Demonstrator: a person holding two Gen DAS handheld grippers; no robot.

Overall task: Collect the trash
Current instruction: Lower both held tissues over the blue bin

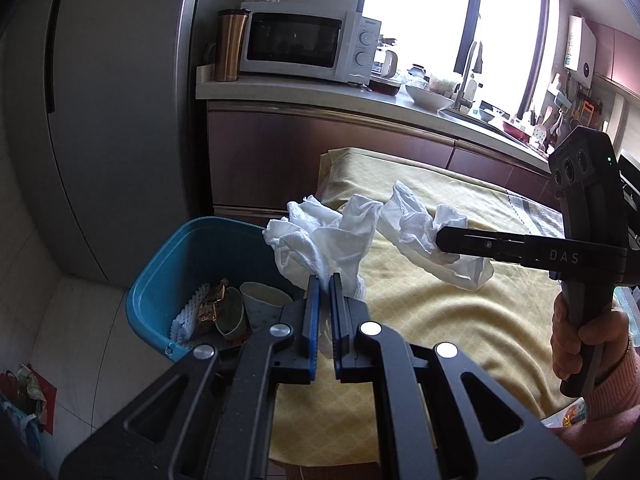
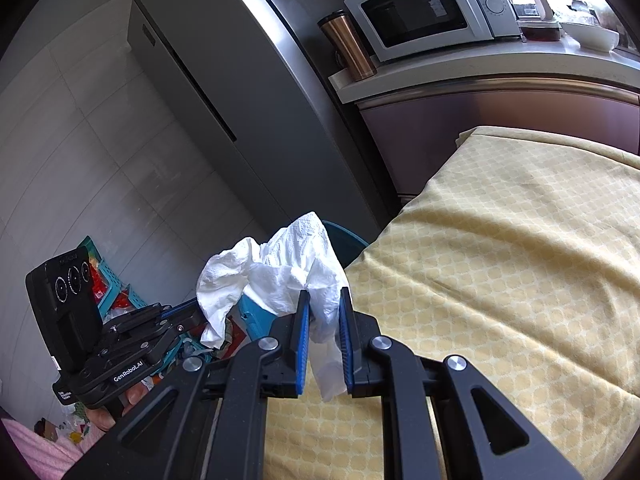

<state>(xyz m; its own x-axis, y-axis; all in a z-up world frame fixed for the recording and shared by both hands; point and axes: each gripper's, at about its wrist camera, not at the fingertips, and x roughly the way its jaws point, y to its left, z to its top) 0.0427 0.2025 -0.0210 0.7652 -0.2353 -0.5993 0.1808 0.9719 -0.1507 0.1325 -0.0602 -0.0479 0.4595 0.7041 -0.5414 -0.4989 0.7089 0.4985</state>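
A crumpled white tissue (image 1: pixel 336 236) is held by both grippers above the left edge of the yellow-clothed table (image 1: pixel 432 320). My left gripper (image 1: pixel 325 280) is shut on its near end. My right gripper (image 2: pixel 325 300) is shut on its other end (image 2: pixel 280 272); that gripper also shows in the left wrist view (image 1: pixel 442 240). A blue bin (image 1: pixel 160 280) stands on the floor beside the table, below the tissue. It holds paper cups (image 1: pixel 260 300), a wrapper and white foam netting.
A grey fridge (image 1: pixel 100 120) stands behind the bin. A counter (image 1: pixel 320 96) with a microwave (image 1: pixel 304 42), a copper tumbler (image 1: pixel 230 46), bowls and a sink runs behind the table. Bags and clutter (image 1: pixel 24 400) lie on the floor at the left.
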